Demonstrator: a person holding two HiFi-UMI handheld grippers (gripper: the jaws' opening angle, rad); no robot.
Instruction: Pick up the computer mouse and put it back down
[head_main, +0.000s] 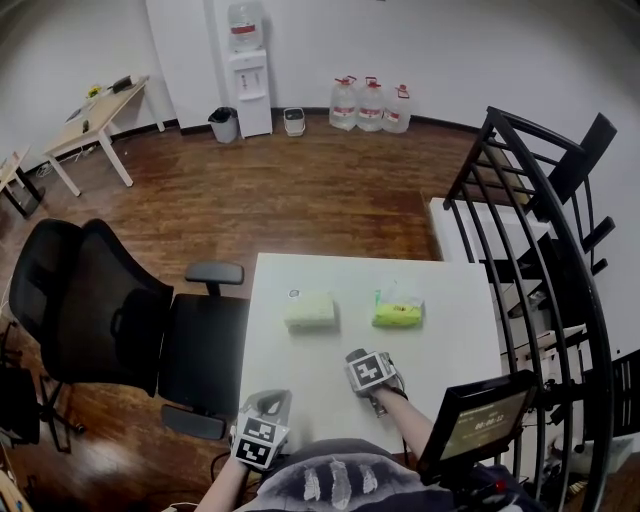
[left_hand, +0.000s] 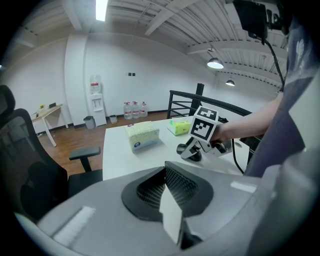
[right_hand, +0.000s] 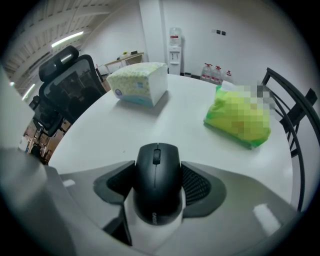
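Item under inspection: the computer mouse (right_hand: 156, 190), black, sitting lengthwise between the jaws of the right gripper (right_hand: 157, 170), wheel end pointing away from the camera. The jaws stand part open, with the ribbed pads against both flanks of the mouse at its waist. We judge this a firm side grip. From the left gripper view the mouse (left_hand: 192, 151) hangs low over the table (head_main: 300, 370); we cannot tell whether its base touches the surface.

Handling, as we judge it: light, a rigid plastic shell, and smooth curved sides that could slide upward out of a loose pinch. The flanks are the right place to hold it. The buttons and wheel on top should take no pressure.

The left gripper (left_hand: 167, 187) has its jaws closed together on nothing and sits at 8 o'clock from the mouse, near the table's front edge.

Surroundings, read in the head view: a tissue box (head_main: 310, 310) lies at 11 o'clock and a green pack (head_main: 398, 312) at 1 o'clock, both well apart from the mouse. Bare tabletop surrounds it on all sides. The office chair (head_main: 110, 320) stands past the table edge at 9 o'clock, and the black railing (head_main: 540, 230) past the edge at 3 o'clock. We find ample room for a straight set-down.
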